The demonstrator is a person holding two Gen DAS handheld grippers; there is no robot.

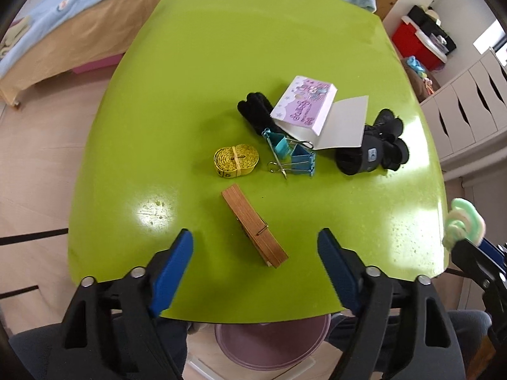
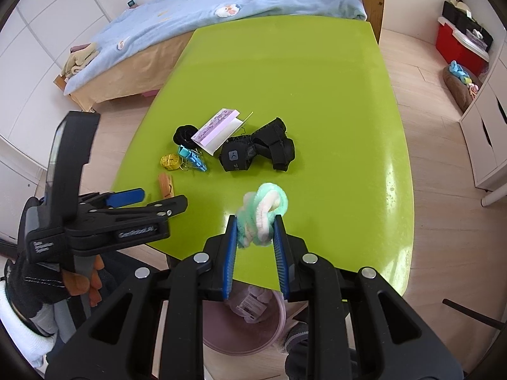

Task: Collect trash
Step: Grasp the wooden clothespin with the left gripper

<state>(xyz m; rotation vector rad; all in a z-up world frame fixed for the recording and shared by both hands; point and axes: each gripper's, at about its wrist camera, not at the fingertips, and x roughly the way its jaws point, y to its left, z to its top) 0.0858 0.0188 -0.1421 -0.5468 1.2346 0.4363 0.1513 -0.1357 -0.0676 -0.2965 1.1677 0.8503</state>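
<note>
My right gripper (image 2: 256, 223) is shut on a fuzzy green, pink and white pipe-cleaner tangle (image 2: 264, 210), held above the near edge of the green table (image 2: 285, 79); the tangle also shows at the right edge of the left wrist view (image 1: 464, 221). My left gripper (image 1: 255, 237) is open and empty, hovering over the table's near edge with a wooden clothespin (image 1: 253, 229) lying between its fingers. A pink bin (image 2: 247, 326) sits on the floor under the table's near edge, with some crumpled white and pink trash (image 2: 250, 302) in it.
On the table lie a yellow rolled tape measure (image 1: 236, 160), blue binder clips (image 1: 291, 155), a purple booklet with a white card (image 1: 317, 110), and black gloves (image 1: 370, 148). A bed with a blue blanket (image 2: 206, 9) stands behind, white drawers (image 1: 469, 110) at the right.
</note>
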